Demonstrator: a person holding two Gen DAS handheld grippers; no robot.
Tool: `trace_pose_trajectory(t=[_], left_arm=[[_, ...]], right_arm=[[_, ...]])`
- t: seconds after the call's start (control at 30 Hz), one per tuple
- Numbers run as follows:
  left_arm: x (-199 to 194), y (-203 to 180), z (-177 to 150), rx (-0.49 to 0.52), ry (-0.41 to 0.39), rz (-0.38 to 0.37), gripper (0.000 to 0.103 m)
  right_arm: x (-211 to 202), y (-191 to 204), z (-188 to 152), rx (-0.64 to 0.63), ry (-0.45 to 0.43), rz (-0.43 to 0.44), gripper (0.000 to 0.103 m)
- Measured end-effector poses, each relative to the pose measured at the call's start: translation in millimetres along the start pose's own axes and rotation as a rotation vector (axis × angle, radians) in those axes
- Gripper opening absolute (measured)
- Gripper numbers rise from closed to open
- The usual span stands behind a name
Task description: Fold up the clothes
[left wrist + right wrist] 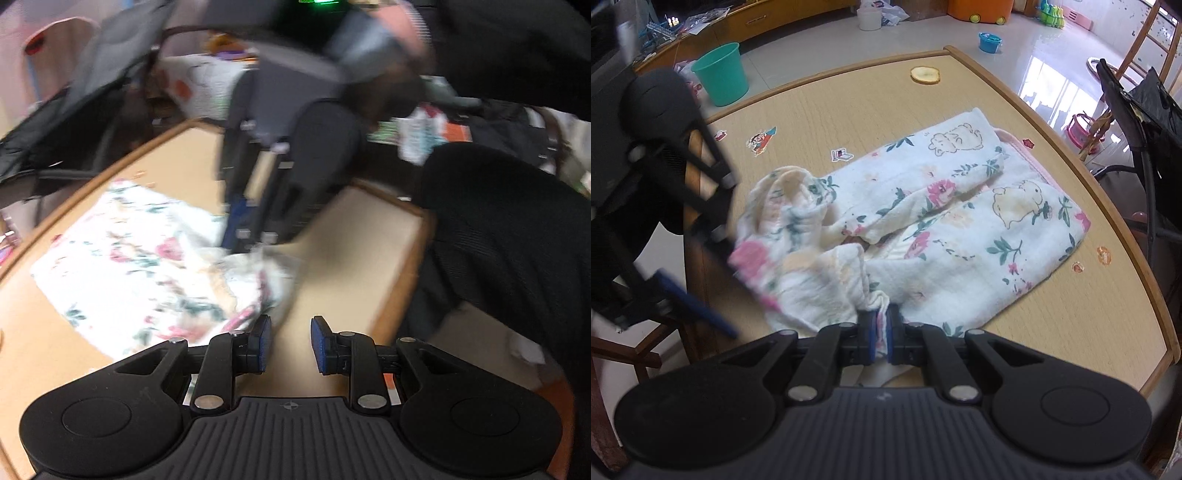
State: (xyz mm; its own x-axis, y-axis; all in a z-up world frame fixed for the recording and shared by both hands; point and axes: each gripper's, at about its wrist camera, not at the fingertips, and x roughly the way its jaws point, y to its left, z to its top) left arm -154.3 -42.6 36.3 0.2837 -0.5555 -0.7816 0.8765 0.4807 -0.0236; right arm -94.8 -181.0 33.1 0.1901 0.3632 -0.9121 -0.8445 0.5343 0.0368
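A white floral garment [960, 229] with bear prints lies partly folded on the wooden table [849, 92]. Its near-left part is bunched up. My right gripper [881, 314] is shut on a gathered edge of that cloth at the near side. In the blurred left wrist view the same garment [129, 266] lies to the left. The right gripper [255, 236] reaches down onto its crumpled end. My left gripper [291, 325] hovers over bare table just right of the cloth, open, with nothing between its blue pads. One of its blue pads [698, 306] shows as a blur at the table's left edge.
A round wooden coaster [925, 75] and small stickers [761, 140] lie on the far tabletop. A teal bucket [722, 74] stands on the floor beyond. A chair with a black bag [1137, 110] stands to the right. A person in black clothing [517, 240] is close by the table's edge.
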Motion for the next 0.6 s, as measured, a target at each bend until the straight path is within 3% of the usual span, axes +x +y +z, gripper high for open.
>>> trace_pose_trajectory(t=[0.2, 0.33, 0.5, 0.6], left_arm=[[-5.8, 8.7, -6.5, -0.089, -0.056, 0.011, 0.028], [-3.0, 12.8, -10.8, -0.127, -0.050, 0.030, 0.028], [0.1, 20.2, -13.7, -0.190, -0.051, 0.054, 0.028], [3.0, 21.1, -12.3, -0.196, -0.047, 0.058, 0.028]], right_arm=[[-8.3, 6.0, -0.4, -0.032, -0.029, -0.028, 0.008], [-20.5, 9.9, 1.8, -0.042, -0.065, -0.054, 0.010], [-43.3, 12.4, 1.7, -0.026, -0.148, -0.147, 0.024], [-58.1, 17.1, -0.9, -0.034, -0.194, -0.191, 0.028]])
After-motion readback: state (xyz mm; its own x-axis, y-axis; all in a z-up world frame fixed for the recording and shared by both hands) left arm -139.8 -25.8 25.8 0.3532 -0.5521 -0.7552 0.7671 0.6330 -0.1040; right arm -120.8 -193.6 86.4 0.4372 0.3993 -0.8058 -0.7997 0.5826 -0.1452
